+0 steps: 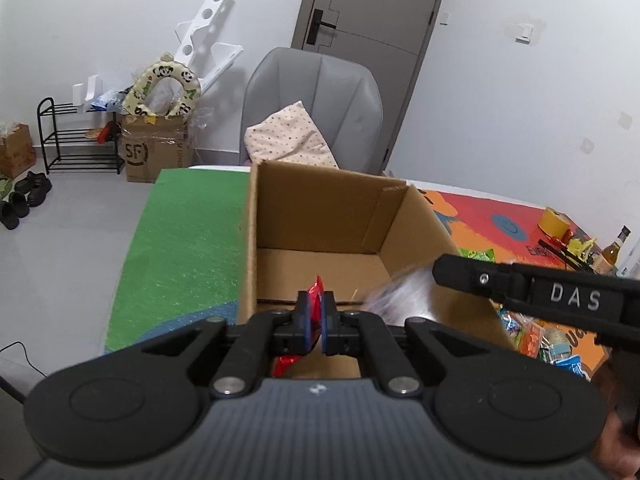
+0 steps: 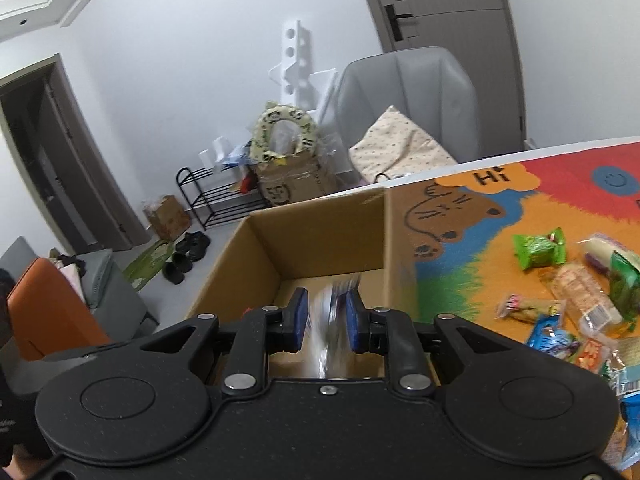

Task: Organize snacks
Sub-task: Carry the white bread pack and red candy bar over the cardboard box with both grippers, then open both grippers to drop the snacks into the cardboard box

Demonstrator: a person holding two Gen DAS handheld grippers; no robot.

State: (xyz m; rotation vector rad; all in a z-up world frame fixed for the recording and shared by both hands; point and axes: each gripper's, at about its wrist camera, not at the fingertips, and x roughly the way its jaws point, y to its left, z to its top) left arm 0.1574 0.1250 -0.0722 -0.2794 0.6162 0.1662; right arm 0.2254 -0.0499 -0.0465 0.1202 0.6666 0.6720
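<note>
An open cardboard box stands on the colourful mat, right in front of both grippers. My left gripper is shut on a red snack packet, held over the box's near edge. My right gripper hangs over the same box, its blue pads apart. A blurred silvery packet sits in the gap with daylight on both sides, not pressed. In the left wrist view that silvery packet smears inside the box below the right gripper's finger.
Several loose snack packets, one of them a green packet, lie on the mat right of the box. A yellow tape roll and a bottle stand at the far right. A grey chair is behind the table.
</note>
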